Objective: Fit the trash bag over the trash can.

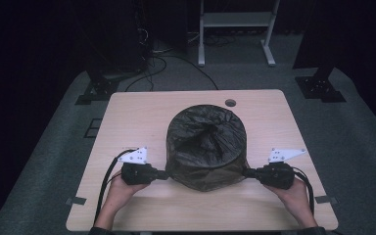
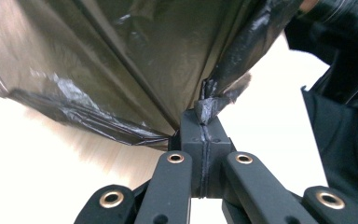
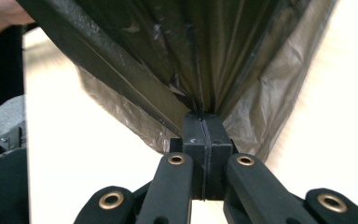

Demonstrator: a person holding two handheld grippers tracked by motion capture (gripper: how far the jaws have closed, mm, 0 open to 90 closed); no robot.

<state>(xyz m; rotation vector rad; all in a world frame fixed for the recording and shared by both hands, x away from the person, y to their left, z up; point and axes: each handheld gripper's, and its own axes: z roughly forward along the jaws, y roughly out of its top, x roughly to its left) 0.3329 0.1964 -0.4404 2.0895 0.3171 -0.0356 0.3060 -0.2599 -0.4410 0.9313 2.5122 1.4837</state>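
A round bin draped in a black plastic bag point(image 1: 206, 147) stands at the middle of the light wooden table point(image 1: 142, 117). My left gripper point(image 1: 165, 174) meets the bag's lower left edge, and my right gripper point(image 1: 247, 172) meets its lower right edge. In the left gripper view the jaws of my left gripper point(image 2: 205, 122) are pressed together on a pinched fold of the bag point(image 2: 135, 56). In the right gripper view my right gripper point(image 3: 203, 122) is likewise shut on gathered film of the bag point(image 3: 205, 51), which fans out taut above it.
A small round hole point(image 1: 230, 103) sits in the table near its far edge. Beyond the table stand a white frame point(image 1: 235, 29), black stands and loose cables point(image 1: 152, 68) on grey carpet. A dark sleeve point(image 2: 340, 116) shows at the right of the left gripper view.
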